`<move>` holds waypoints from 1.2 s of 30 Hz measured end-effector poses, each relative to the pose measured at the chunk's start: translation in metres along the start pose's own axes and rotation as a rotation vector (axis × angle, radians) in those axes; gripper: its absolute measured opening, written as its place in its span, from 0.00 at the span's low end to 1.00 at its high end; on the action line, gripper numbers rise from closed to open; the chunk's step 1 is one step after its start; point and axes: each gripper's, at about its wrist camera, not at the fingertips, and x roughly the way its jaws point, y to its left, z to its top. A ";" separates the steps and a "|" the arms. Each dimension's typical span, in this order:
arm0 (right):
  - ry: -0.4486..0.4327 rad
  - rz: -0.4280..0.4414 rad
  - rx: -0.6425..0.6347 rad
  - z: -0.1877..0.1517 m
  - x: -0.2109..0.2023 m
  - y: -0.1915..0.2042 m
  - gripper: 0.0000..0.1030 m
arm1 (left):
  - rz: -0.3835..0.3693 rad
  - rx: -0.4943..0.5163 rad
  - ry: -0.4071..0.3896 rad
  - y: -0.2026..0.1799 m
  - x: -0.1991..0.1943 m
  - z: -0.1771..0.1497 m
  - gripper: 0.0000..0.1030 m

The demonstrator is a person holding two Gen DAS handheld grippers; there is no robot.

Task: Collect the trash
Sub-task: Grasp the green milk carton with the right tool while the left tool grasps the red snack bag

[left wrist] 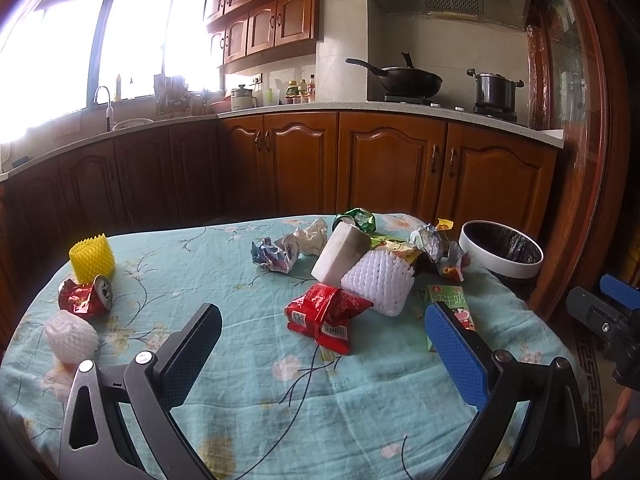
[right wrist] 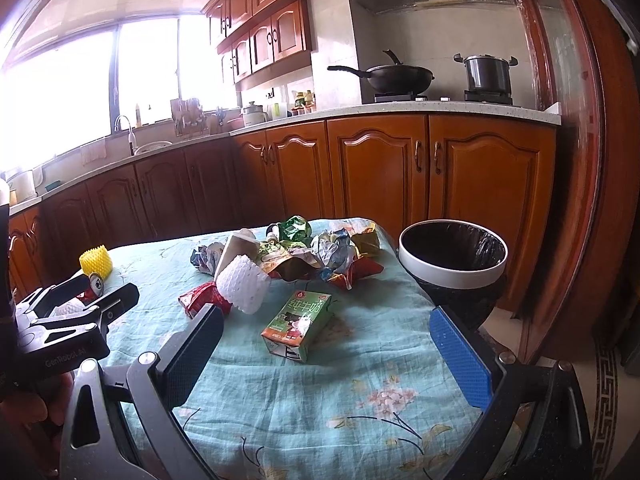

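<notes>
Trash lay scattered on a table covered by a teal floral cloth (left wrist: 248, 392): a red snack wrapper (left wrist: 326, 314) near the middle, a white foam fruit net (left wrist: 380, 286) touching its far side and leaning on a white block (left wrist: 340, 258), and a green milk carton (right wrist: 298, 322) lying on its side just to the right. Behind these sat a heap of crumpled foil and paper wrappers (right wrist: 320, 254), its separate pieces hard to tell apart. At the table's left were a yellow foam net (left wrist: 92, 258), standing upright, a crushed red can (left wrist: 86, 296) just in front of it and a second white foam net (left wrist: 72, 334). A white-rimmed bin with a black liner (right wrist: 454, 258) stood beside the table's far right corner, its lower part hidden by the table edge. The left gripper (left wrist: 320, 354) hovered above the cloth, pointing toward the red wrapper, jaws spread wide and holding nothing. The right gripper (right wrist: 334, 354) hovered likewise over the right side, jaws wide apart and empty, with the milk carton lying ahead between its fingers but untouched. Each gripper appeared only partly at the edge of the other's view. The window behind the counter was overexposed.
</notes>
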 end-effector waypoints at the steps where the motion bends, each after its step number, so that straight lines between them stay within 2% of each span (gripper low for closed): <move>1: 0.004 0.002 0.003 0.000 0.001 -0.001 1.00 | -0.006 -0.006 0.012 0.001 0.002 0.000 0.99; 6: 0.053 0.040 0.025 0.000 0.015 -0.004 1.00 | -0.022 -0.010 0.078 0.007 0.019 0.001 0.99; 14: 0.217 0.114 0.090 -0.008 0.065 -0.001 0.99 | -0.046 -0.025 0.225 0.027 0.065 0.010 0.99; 20: 0.348 0.157 0.147 -0.015 0.113 0.001 0.93 | -0.114 -0.014 0.326 0.039 0.115 0.022 0.99; 24: 0.434 0.180 0.198 -0.019 0.147 -0.003 0.92 | -0.159 -0.042 0.396 0.049 0.150 0.028 0.99; 27: 0.486 0.183 0.228 -0.023 0.168 -0.004 0.85 | -0.179 -0.036 0.423 0.051 0.168 0.032 0.98; 29: 0.514 0.186 0.242 -0.024 0.177 -0.004 0.81 | -0.184 -0.014 0.430 0.048 0.175 0.034 0.92; 30: 0.518 0.182 0.243 -0.024 0.180 -0.004 0.81 | -0.199 -0.008 0.438 0.047 0.178 0.034 0.82; 31: 0.515 0.181 0.237 -0.023 0.180 -0.003 0.77 | -0.219 -0.007 0.452 0.046 0.182 0.033 0.75; 32: 0.516 0.182 0.231 -0.022 0.180 -0.002 0.71 | -0.234 -0.006 0.463 0.045 0.186 0.031 0.63; 33: 0.522 0.184 0.228 -0.022 0.181 -0.002 0.60 | -0.243 0.000 0.470 0.045 0.192 0.028 0.58; 36: 0.521 0.196 0.231 -0.022 0.177 -0.005 0.55 | -0.257 0.019 0.456 0.042 0.192 0.025 0.51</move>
